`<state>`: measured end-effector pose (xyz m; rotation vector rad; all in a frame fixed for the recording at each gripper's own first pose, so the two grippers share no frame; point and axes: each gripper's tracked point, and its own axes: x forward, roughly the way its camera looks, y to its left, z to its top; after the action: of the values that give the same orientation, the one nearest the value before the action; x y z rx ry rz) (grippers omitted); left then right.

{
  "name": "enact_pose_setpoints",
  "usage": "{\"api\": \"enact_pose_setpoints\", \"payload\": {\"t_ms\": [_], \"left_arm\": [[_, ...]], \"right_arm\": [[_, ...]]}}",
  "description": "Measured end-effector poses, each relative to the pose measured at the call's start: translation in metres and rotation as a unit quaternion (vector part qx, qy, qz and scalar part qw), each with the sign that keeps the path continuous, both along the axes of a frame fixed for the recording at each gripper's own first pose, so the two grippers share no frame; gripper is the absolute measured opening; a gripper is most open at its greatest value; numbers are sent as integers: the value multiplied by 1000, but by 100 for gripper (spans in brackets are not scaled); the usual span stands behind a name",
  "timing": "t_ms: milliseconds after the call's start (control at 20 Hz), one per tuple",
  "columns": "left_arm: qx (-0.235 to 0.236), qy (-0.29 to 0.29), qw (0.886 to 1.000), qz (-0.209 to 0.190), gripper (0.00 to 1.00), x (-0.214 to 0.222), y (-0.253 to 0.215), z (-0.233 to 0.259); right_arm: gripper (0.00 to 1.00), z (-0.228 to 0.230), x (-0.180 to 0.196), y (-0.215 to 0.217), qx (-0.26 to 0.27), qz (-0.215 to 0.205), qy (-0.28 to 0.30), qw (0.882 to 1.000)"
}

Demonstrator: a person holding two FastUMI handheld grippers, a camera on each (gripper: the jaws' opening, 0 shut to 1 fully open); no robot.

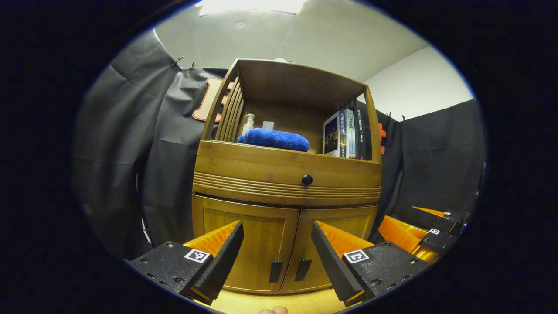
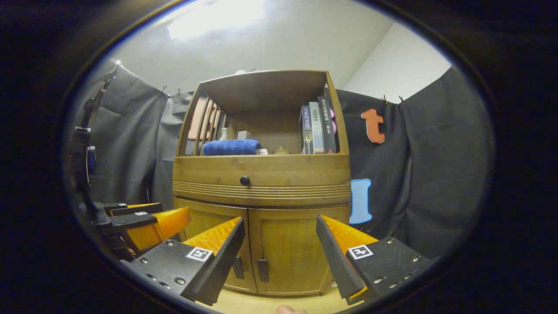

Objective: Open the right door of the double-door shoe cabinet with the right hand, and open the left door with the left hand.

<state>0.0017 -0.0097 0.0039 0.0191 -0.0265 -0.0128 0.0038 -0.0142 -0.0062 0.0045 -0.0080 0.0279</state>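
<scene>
The left tool (image 1: 275, 248) and right tool (image 2: 279, 246) both gaped wide, holding nothing, short of the shoe cabinet (image 2: 260, 183). Its left door (image 1: 244, 246) and right door (image 2: 292, 248) stood closed, with dark handles (image 1: 288, 270) side by side at the middle seam.

black tongs (image 1: 275, 257), orange ribbed fingers (image 1: 216, 237), square marker tags

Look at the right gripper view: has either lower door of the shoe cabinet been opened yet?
No. Both the left door and the right door sit flush and closed, their dark handles side by side.
</scene>
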Motion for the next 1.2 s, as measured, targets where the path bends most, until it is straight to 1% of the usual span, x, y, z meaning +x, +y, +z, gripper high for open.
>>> {"api": "enact_pose_setpoints", "payload": {"t_ms": [50, 100, 450, 500, 550, 600, 650, 700, 750, 800, 900, 950, 1150, 1200], "left_arm": [[2, 0, 1000, 1, 95, 0, 0, 0], [3, 0, 1000, 2, 92, 0, 0, 0], [3, -1, 1000, 8, 92, 2, 0, 0], [3, -1, 1000, 9, 95, 2, 0, 0], [2, -1, 1000, 9, 92, 2, 0, 1], [1, -2, 1000, 10, 92, 1, 0, 0], [1, -3, 1000, 10, 95, 1, 0, 1], [0, -3, 1000, 10, 95, 1, -1, 1], [0, -3, 1000, 9, 92, 0, -1, 1], [0, -3, 1000, 9, 95, 0, -1, 0], [0, -3, 1000, 9, 95, 0, -1, 0], [1, -3, 1000, 9, 92, 0, -1, 0], [2, -3, 1000, 11, 92, 0, 0, 0], [2, -6, 1000, 10, 95, -1, -1, 1]], "right_arm": [[96, -1, 0, 0, 1, 0, 0, 1000], [96, -1, 1, -1, 2, 1, 1, 1000], [96, -8, 0, 0, 5, 4, 8, 1000], [96, -8, 1, 0, 5, 4, 9, 1000], [96, -8, 0, 0, 5, 5, 9, 1000], [96, -9, 0, 0, 5, 5, 9, 1000], [96, -9, 0, 0, 4, 6, 8, 1000], [96, -8, -1, 0, 4, 6, 8, 1000], [97, -8, 0, 1, 4, 6, 8, 1000], [96, -9, -1, 0, 4, 6, 8, 1000], [96, -9, 0, 2, 4, 6, 9, 1000], [96, -10, 0, 1, 5, 6, 10, 1000], [96, -11, 0, 2, 5, 6, 10, 1000], [96, -11, 0, 3, 7, 6, 11, 1000]]}}
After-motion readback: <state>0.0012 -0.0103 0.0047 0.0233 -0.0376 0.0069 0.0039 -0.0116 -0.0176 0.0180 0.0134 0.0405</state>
